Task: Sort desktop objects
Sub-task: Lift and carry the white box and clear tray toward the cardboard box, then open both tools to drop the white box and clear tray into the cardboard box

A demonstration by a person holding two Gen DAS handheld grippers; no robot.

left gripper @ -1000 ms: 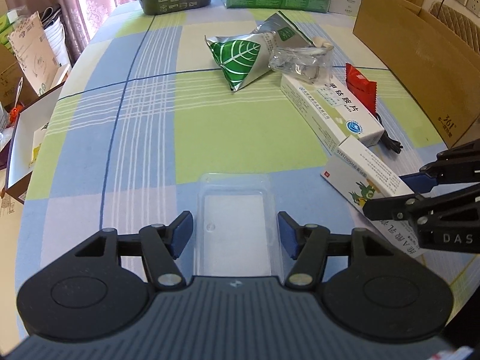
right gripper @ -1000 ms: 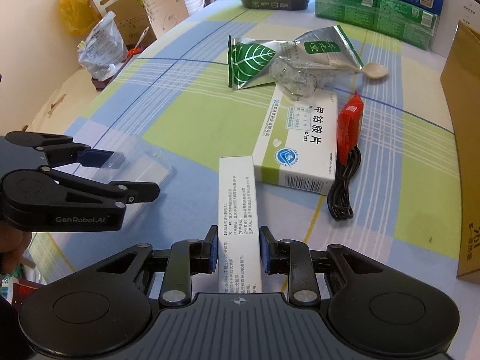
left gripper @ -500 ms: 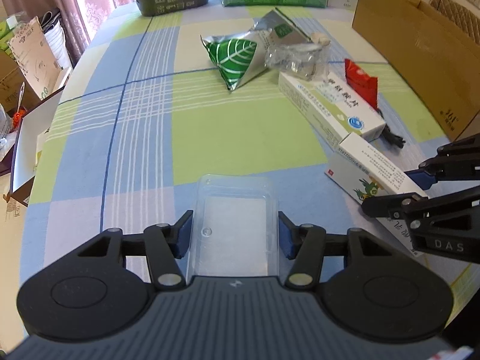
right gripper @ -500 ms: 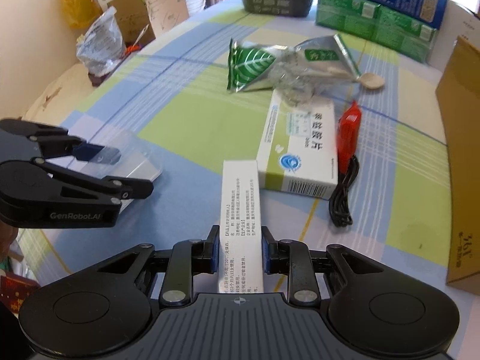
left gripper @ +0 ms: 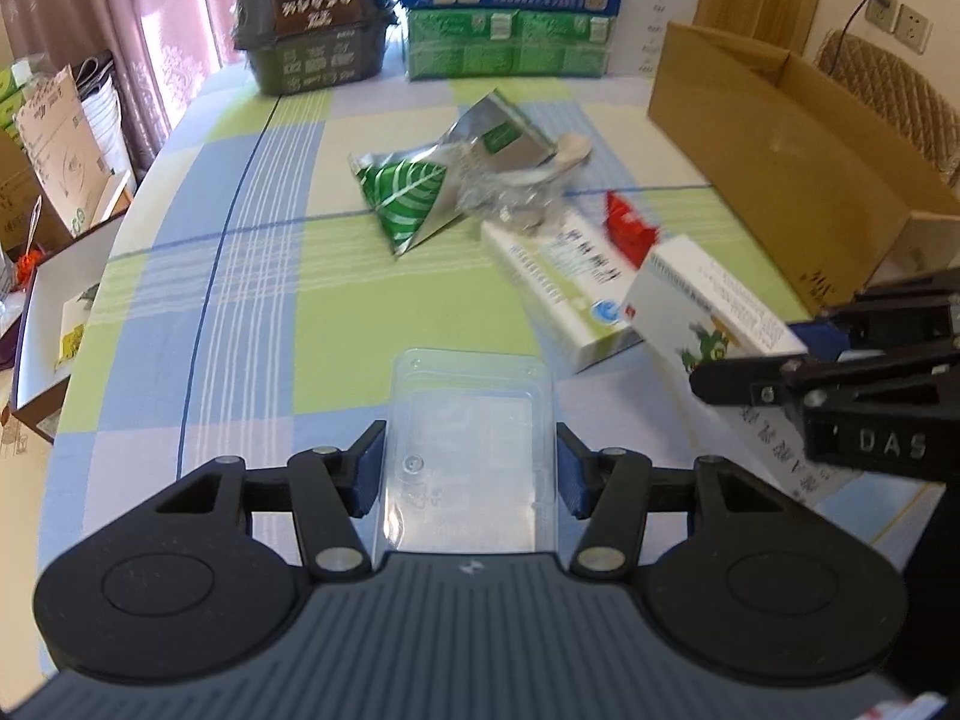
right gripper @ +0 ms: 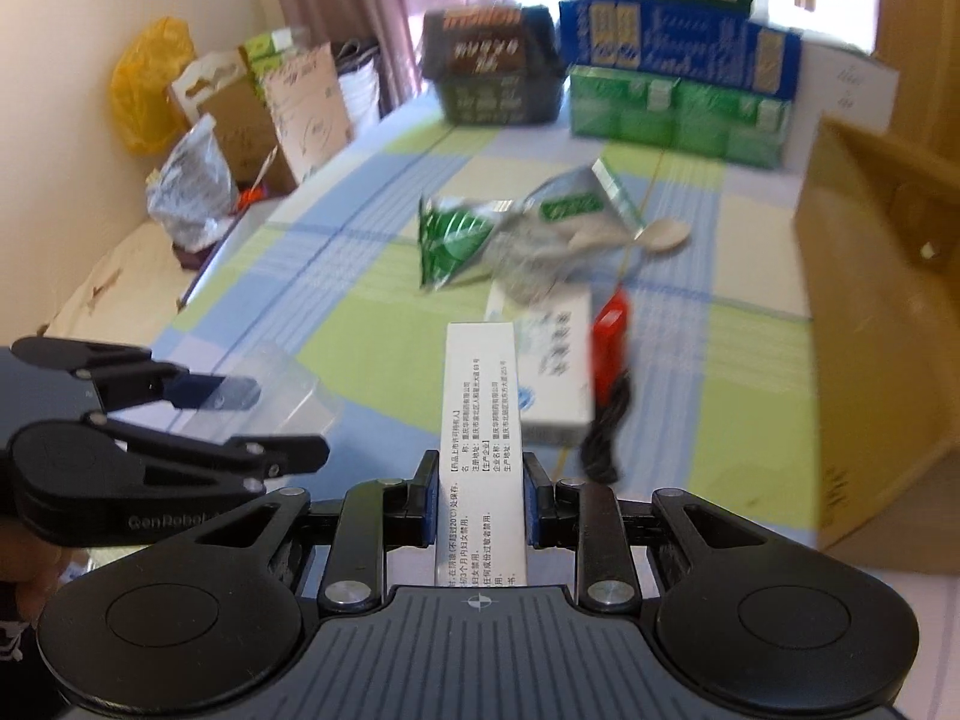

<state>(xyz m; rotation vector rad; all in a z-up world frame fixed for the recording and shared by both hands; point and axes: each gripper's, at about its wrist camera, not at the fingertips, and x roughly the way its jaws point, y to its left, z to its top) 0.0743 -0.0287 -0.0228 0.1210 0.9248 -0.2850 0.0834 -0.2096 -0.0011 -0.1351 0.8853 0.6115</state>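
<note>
My left gripper [left gripper: 469,468] is shut on a clear plastic tray [left gripper: 468,432] and holds it above the checked tablecloth. My right gripper [right gripper: 478,501] is shut on a white medicine box [right gripper: 480,414] with printed text, lifted off the table; the box also shows in the left wrist view [left gripper: 708,312], with the right gripper [left gripper: 780,354]. In the right wrist view the left gripper [right gripper: 240,420] holds the tray [right gripper: 288,384] at the left. On the table lie a second medicine box [left gripper: 564,276], a red packet [left gripper: 627,225], a green leaf pouch [left gripper: 408,192] and a wooden spoon [right gripper: 660,235].
An open cardboard box [left gripper: 798,168] stands at the right. Green and blue cartons [left gripper: 510,42] and a dark container [left gripper: 315,30] stand at the far edge. A black cable [right gripper: 606,432] lies by the red packet. Boxes and bags [right gripper: 198,180] sit off the table's left side.
Both grippers have risen and tilted up. The right gripper has lifted the white medicine box off the table; the left gripper still holds the clear tray.
</note>
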